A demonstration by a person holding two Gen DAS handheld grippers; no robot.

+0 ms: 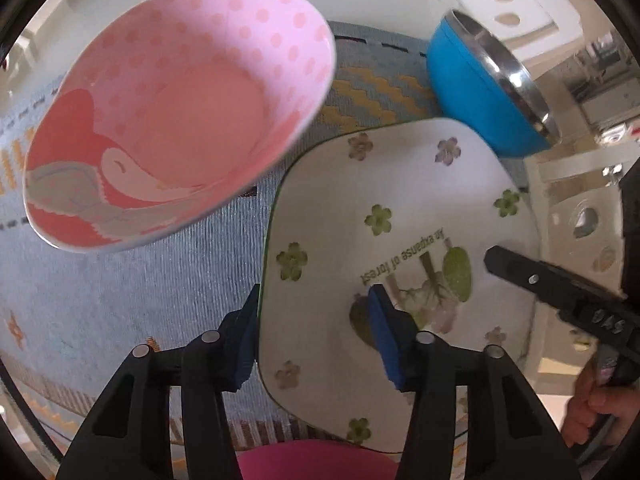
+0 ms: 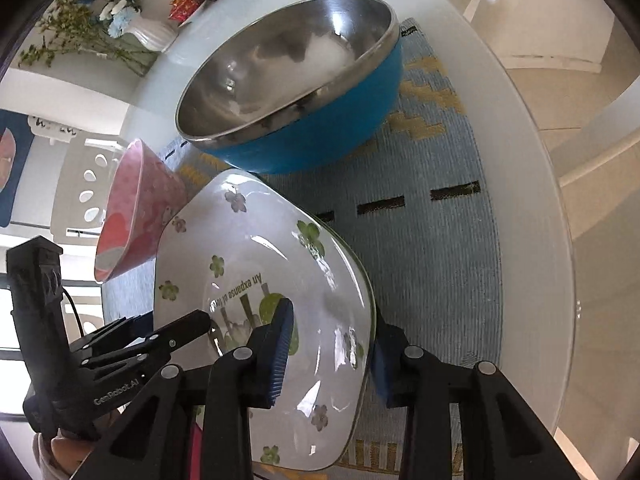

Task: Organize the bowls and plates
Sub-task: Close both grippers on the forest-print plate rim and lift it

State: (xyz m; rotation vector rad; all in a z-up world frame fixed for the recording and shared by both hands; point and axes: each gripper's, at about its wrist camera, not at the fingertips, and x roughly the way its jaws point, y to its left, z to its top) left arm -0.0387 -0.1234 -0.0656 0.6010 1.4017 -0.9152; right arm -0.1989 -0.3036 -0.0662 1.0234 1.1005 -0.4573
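Left wrist view: the left gripper (image 1: 316, 336) straddles the left rim of the flowered plate (image 1: 400, 208) at lower centre, jaws narrow, pads seemingly not yet pressing.

Right wrist view: the right gripper (image 2: 332, 348) brackets the plate's right rim likewise.

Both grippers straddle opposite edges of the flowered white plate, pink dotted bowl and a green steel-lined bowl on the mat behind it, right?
Not green: the steel-lined bowl is blue outside, as the right wrist view shows. The rest holds: both grippers straddle opposite edges of the flowered white plate, and the pink dotted bowl sits behind it.
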